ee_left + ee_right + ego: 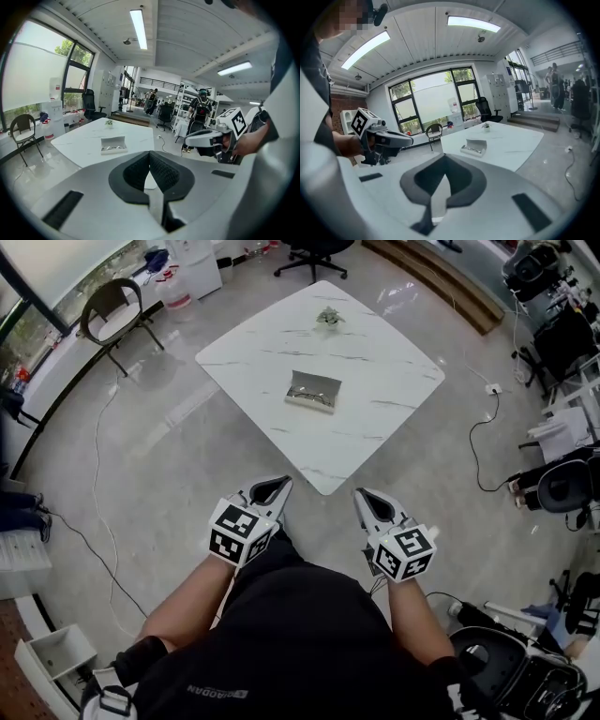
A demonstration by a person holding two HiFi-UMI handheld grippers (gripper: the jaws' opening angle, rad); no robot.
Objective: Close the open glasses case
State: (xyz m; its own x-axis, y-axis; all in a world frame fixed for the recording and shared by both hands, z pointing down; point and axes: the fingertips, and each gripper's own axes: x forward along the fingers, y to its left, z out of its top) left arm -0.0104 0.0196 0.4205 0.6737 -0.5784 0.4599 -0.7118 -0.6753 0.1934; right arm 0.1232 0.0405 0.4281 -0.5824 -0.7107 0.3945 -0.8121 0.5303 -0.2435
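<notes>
Far ahead of both jaw tips, well apart from them: open silver-grey rectangular glasses case (313,391), flat on white marble-patterned square table (394,362). Left gripper (277,486) and right gripper (364,495) pinched together, empty (nothing between the pads). Step closer first, then press the raised lid (478,142) down squarely.

Both forearms sit low at the waist, left tongs (278,485) and right tongs (363,495) side by side, jaws pressed together, empty.

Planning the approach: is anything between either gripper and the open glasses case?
Nothing visible. Only bare table and floor lie between the glasses case and the left gripper and right gripper. The small plant stands beyond the case.
</notes>
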